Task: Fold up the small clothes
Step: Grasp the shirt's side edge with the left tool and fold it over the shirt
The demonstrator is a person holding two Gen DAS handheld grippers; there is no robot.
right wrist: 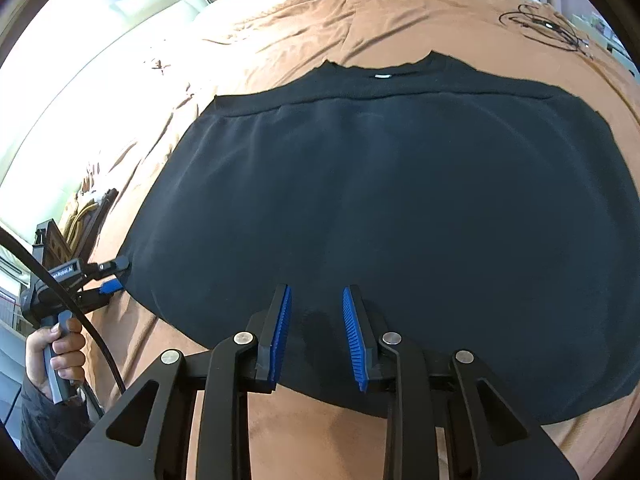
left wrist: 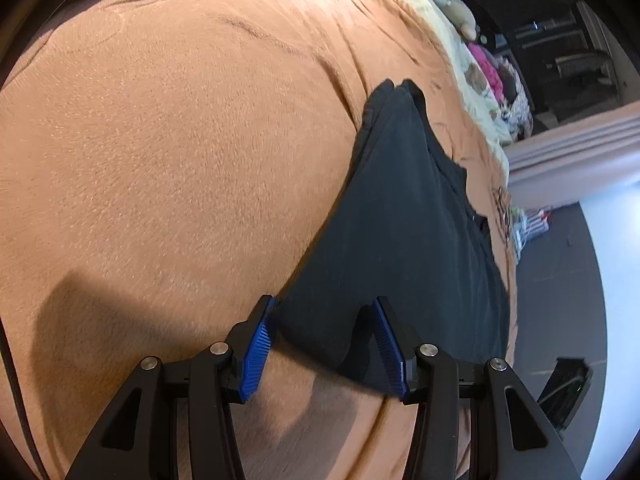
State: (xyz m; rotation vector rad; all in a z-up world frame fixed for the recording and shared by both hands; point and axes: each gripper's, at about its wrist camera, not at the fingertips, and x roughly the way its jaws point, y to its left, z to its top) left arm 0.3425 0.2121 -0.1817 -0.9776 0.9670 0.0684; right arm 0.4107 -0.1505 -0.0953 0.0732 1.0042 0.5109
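While the right gripper (right wrist: 316, 332) stands over the near hem of the black sweatshirt (right wrist: 380, 208), its blue pads parted with cloth between them but not pinched, the left gripper (left wrist: 324, 332) likewise gapes astride the garment's side corner. Farther off, the sweatshirt lies flat on the brown blanket (right wrist: 280, 28), collar toward the bed's far edge, with a tangled black cable (right wrist: 544, 28) near the far right corner.

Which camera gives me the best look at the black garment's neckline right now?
The right wrist view. There the black garment lies spread flat on the orange blanket, with its neckline and a white tag at the far edge. The left wrist view catches the garment edge-on from one corner, with the neckline hard to make out.
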